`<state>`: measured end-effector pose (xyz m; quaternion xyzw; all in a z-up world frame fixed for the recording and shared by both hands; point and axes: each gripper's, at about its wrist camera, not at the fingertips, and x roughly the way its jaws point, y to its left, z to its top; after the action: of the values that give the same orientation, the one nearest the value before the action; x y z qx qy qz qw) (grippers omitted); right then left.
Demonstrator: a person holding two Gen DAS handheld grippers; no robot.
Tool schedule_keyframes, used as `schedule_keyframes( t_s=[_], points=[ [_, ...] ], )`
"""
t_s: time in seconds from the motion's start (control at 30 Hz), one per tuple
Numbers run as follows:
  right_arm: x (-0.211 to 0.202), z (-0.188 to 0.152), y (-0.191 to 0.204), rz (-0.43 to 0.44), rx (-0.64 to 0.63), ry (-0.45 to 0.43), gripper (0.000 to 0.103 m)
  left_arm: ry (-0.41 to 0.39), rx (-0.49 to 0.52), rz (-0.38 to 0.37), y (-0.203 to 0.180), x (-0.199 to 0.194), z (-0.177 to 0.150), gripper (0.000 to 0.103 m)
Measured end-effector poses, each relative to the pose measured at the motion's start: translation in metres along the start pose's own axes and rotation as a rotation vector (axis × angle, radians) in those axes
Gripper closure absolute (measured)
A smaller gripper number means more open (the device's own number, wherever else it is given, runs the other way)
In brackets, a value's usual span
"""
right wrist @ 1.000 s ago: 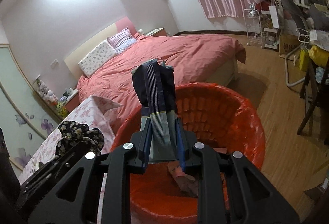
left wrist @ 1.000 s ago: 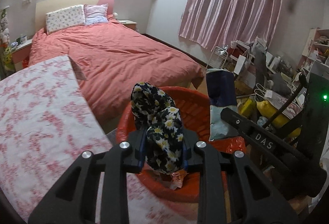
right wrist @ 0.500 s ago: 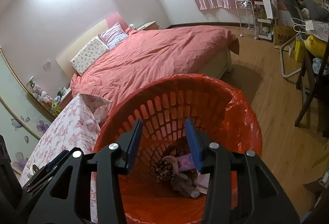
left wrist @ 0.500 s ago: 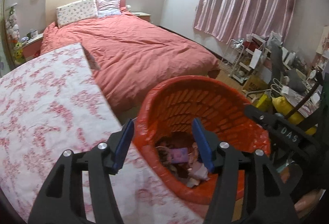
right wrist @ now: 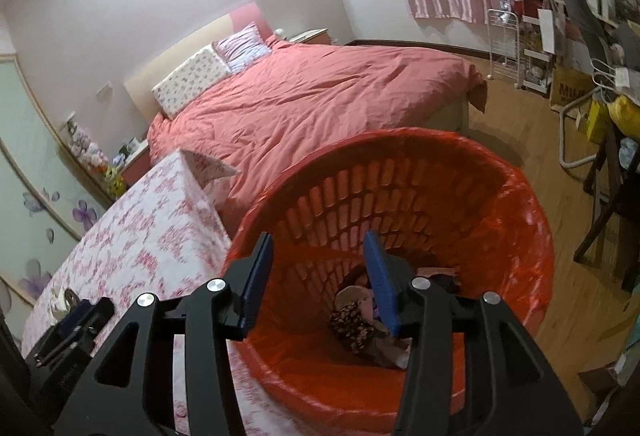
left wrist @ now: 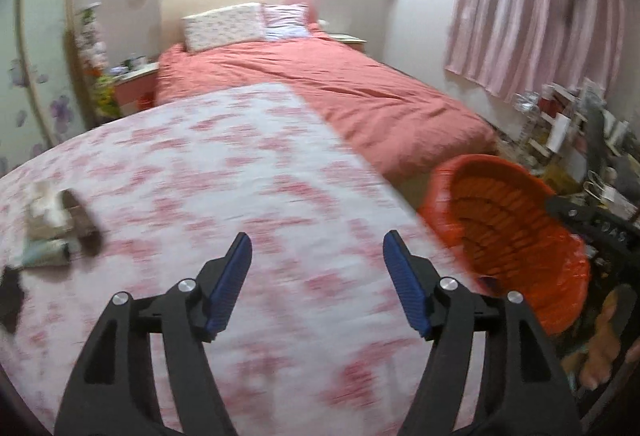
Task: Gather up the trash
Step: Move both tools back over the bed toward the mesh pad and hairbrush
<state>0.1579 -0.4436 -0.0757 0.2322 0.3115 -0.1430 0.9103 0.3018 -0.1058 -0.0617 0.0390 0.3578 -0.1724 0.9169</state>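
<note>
Your left gripper (left wrist: 316,260) hangs over the flowered tablecloth (left wrist: 224,171), jaws parting, nothing between the blue pads (left wrist: 230,282). Bare cloth runs ahead of it toward 12 o'clock as far as the table's far edge, where the pink bed (left wrist: 344,91) begins. The table's right edge slants off toward 3 o'clock, and the red basket (left wrist: 516,224) stands just past it.

Remaining trash (left wrist: 56,228) sits at 9 o'clock from the left gripper, well apart from it, near the cloth's left side: a small heap of pale crumpled pieces, a brown strip, and a pale greenish roll-shaped piece (blurred, so you can't name them further). A dark scrap (left wrist: 10,294) lies at the picture's left edge, just below the heap.

Your right gripper (right wrist: 318,268) is above the basket's open mouth, jaws widening and empty. The basket's near rim (right wrist: 320,410) passes under the fingers; its left side touches or sits just beside the table edge (you can't tell which). Open wooden floor (right wrist: 516,123) lies at 1 to 2 o'clock, cluttered shelving (right wrist: 540,31) beyond it.

Inside the basket, lined with a red bag (right wrist: 536,260), the bottom holds a dark daisy-print cloth bundle (right wrist: 352,324) and pinkish and pale scraps (right wrist: 386,350) touching it, partly hidden behind the right pad.
</note>
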Motion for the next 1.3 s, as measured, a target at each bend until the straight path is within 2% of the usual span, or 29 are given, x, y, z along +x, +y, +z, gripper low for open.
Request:
schedule_keyframes(
  t_s=[0.37,0.53,0.63,0.83,1.07,1.3],
  points=[
    [0.004,-0.025,0.078,0.060,-0.167,0.086,0.054,0.021,-0.221,0.345,0.180,-0.051,-0.034,0.033],
    [0.006,-0.039,0.116,0.106,-0.247,0.117,0.052,0.031,-0.332,0.443,0.250,-0.076,-0.051,0.030],
    [0.009,-0.049,0.144,0.135,-0.297,0.141,0.052,0.045,-0.368,0.466,0.273,-0.081,-0.057,0.029],
    [0.018,-0.069,0.201,0.215,-0.397,0.190,0.052,0.081,-0.418,0.455,0.302,-0.080,-0.074,0.029],
    [0.035,-0.091,0.286,0.354,-0.541,0.242,0.052,0.074,-0.445,0.422,0.312,-0.079,-0.077,0.029],
    [0.068,-0.108,0.341,0.385,-0.607,0.319,0.052,0.082,-0.476,0.398,0.320,-0.078,-0.079,0.029]
  ],
)
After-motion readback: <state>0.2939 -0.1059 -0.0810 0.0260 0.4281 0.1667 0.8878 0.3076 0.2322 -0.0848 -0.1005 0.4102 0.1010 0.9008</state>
